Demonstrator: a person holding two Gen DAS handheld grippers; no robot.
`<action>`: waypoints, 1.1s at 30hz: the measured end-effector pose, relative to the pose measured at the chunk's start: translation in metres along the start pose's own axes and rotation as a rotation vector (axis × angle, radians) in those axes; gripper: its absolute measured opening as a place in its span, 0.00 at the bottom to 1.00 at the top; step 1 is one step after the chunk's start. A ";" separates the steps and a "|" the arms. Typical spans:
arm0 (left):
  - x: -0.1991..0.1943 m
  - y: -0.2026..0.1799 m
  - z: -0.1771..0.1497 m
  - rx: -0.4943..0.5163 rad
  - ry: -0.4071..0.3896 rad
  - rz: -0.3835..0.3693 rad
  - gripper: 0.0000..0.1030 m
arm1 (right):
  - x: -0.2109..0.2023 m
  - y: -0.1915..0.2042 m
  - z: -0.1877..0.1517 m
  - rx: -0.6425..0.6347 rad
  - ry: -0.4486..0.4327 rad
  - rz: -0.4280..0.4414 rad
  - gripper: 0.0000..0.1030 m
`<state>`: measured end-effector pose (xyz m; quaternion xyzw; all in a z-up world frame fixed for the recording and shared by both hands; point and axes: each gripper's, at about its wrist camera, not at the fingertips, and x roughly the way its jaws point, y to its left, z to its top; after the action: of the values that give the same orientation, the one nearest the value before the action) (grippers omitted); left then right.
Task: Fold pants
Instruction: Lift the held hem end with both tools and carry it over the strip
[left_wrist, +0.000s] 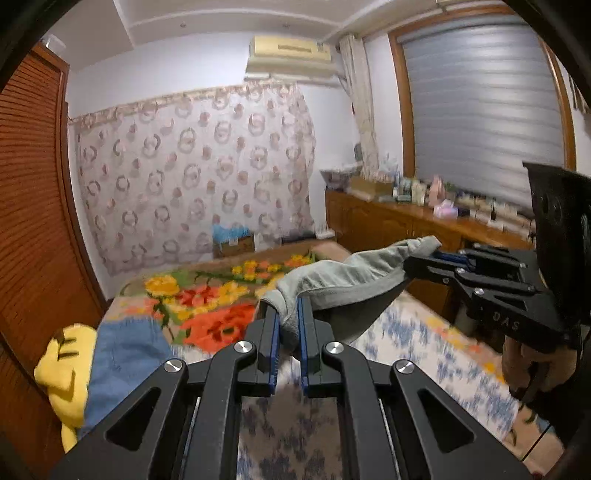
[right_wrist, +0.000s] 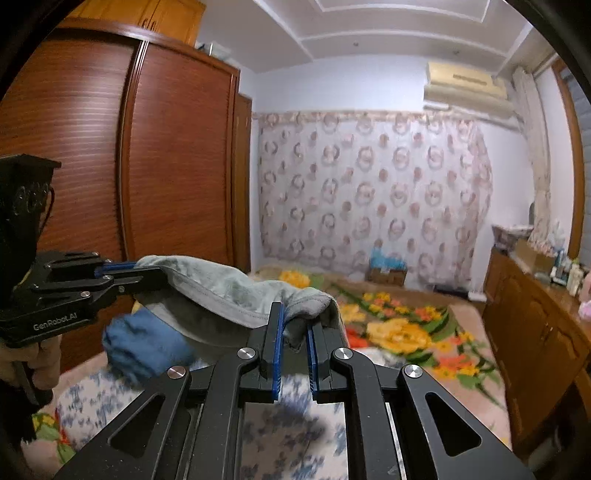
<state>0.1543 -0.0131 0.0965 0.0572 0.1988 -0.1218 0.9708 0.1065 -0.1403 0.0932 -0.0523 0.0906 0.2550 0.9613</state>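
Observation:
Grey-green pants (left_wrist: 343, 284) hang in the air above the bed, stretched between my two grippers. My left gripper (left_wrist: 289, 317) is shut on one end of the waistband. My right gripper (left_wrist: 417, 258) shows at the right of the left wrist view, shut on the other end. In the right wrist view my right gripper (right_wrist: 295, 325) pinches the pants (right_wrist: 229, 291), and my left gripper (right_wrist: 136, 271) holds the far end at the left. The lower part of the pants drops out of sight below the grippers.
A bed with a blue-white patterned cover (left_wrist: 424, 343) and a floral blanket (left_wrist: 218, 295) lies below. Folded blue jeans (left_wrist: 125, 354) and a yellow garment (left_wrist: 62, 373) lie at its left. A wooden wardrobe (right_wrist: 129, 155) stands left, a cluttered sideboard (left_wrist: 417, 221) right.

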 end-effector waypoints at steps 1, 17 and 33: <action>0.002 -0.001 -0.009 -0.002 0.020 -0.004 0.09 | 0.006 0.002 -0.014 0.000 0.028 0.006 0.11; 0.001 -0.010 -0.063 -0.029 0.136 -0.068 0.09 | 0.020 0.003 -0.050 -0.016 0.156 0.075 0.11; -0.006 -0.019 -0.075 -0.028 0.156 -0.098 0.09 | 0.006 0.002 -0.064 0.002 0.182 0.090 0.11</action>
<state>0.1165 -0.0179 0.0285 0.0432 0.2780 -0.1615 0.9459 0.1013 -0.1447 0.0297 -0.0702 0.1800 0.2923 0.9366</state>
